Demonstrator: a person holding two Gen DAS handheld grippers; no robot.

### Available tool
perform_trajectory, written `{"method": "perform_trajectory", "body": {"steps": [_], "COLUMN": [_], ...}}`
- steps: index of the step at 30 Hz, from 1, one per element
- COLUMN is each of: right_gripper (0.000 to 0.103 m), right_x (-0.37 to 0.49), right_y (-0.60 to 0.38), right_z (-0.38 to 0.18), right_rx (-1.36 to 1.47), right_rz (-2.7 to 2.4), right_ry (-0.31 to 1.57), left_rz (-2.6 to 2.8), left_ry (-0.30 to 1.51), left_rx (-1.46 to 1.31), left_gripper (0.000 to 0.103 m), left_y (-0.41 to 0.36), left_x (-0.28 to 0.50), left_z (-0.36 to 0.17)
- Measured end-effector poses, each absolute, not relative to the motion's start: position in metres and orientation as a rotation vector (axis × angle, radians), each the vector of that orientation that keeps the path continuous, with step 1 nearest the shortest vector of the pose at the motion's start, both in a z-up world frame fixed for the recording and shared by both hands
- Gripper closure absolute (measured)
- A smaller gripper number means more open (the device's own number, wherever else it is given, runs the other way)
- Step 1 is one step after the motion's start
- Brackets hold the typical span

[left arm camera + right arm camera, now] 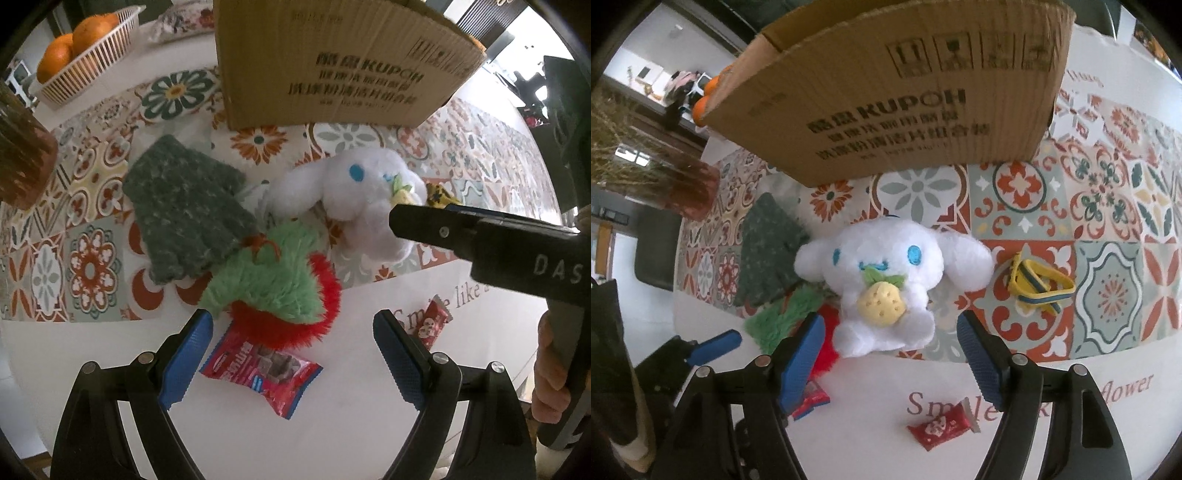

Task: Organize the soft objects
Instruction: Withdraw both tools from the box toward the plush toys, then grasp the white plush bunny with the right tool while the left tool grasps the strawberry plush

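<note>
The left hand-held gripper (pixel 291 354) hangs spread above a red snack packet (pixel 260 373) and a green-and-red plush (pixel 277 280). The right hand-held gripper (pixel 892 343), spread, flanks the white plush dog (pixel 886 273) on the table (pixel 849 424). Behind stands a cardboard box (pixel 886 92).

The right gripper (pixel 890 343) is hovering with jaws apart over a white plush dog (pixel 886 273) sitting on the counter (pixel 1071 373), a cardboard box (pixel 905 92) standing behind it.

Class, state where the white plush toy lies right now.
In the right wrist view the white plush toy lies mid-frame on the patterned cloth, below the cardboard box.
</note>
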State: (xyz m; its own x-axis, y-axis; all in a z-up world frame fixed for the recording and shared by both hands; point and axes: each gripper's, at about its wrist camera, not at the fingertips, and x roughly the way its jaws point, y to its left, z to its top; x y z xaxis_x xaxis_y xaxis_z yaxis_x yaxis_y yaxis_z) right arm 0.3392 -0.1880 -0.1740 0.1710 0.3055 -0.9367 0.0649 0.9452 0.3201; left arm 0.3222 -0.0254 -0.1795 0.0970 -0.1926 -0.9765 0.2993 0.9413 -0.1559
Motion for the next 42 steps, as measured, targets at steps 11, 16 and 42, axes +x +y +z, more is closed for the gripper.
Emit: {"method": "perform_trajectory", "body": {"steps": [11,16,42], "right_gripper": [0.028,0.028,0.047], "right_x": [0.353,0.359,0.346], "right_y": [-0.179,-0.171,-0.168], "right_z": [-0.203,-0.213,-0.211], "right_rx": [0.357,0.363,0.296], "right_rz": [0.161,0.166,0.148], "right_ry": [1.45,1.469,1.388], "left_rz": [-0.355,-0.337,-0.313], "left_ry": [1.494,1.502,1.378], "left_rx": [0.075,0.056,-0.154], "left_gripper": [0.017,0.027,0.066], "left_y": [-0.03,-0.029,0.011], "left_x": [0.335,0.342,0.328], "left_z": [-0.215,-0.224,-0.214]}}
